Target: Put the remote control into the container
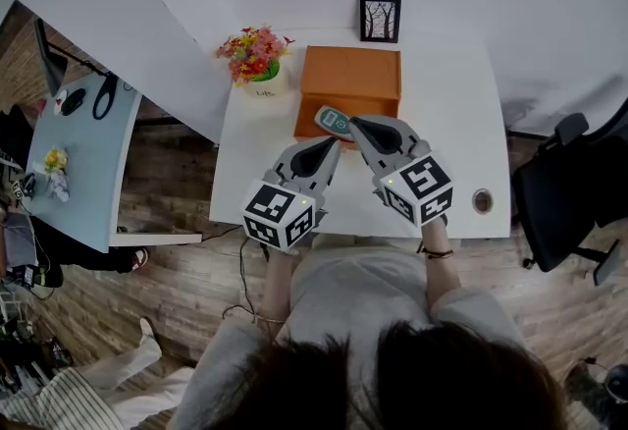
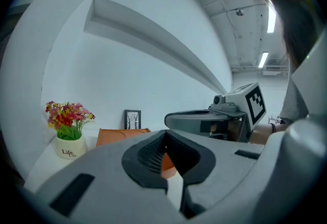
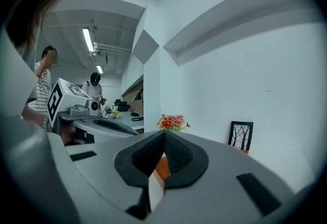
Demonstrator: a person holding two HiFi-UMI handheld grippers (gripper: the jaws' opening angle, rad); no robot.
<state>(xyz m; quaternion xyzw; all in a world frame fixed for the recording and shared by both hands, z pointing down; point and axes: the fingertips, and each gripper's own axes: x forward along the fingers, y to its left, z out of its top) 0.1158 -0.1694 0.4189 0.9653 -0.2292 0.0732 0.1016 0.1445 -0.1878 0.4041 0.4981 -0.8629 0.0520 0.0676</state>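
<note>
In the head view a grey-green remote control (image 1: 333,120) lies on the white table (image 1: 451,124), right against the front edge of the orange container (image 1: 350,80). My right gripper (image 1: 356,124) is shut and its tip is just right of the remote; I cannot tell whether they touch. Shut as well, my left gripper (image 1: 333,144) points at the remote from just below it. Neither gripper holds anything. In the left gripper view the closed jaws cover most of the orange container (image 2: 118,136), and the right gripper (image 2: 204,119) hangs to the right. The remote is hidden in both gripper views.
A white pot of flowers (image 1: 256,62) stands left of the container, and a small framed picture (image 1: 380,18) stands behind it. A small round object (image 1: 482,200) sits near the table's front right edge. A black office chair (image 1: 569,192) is to the right, a second desk (image 1: 83,153) to the left.
</note>
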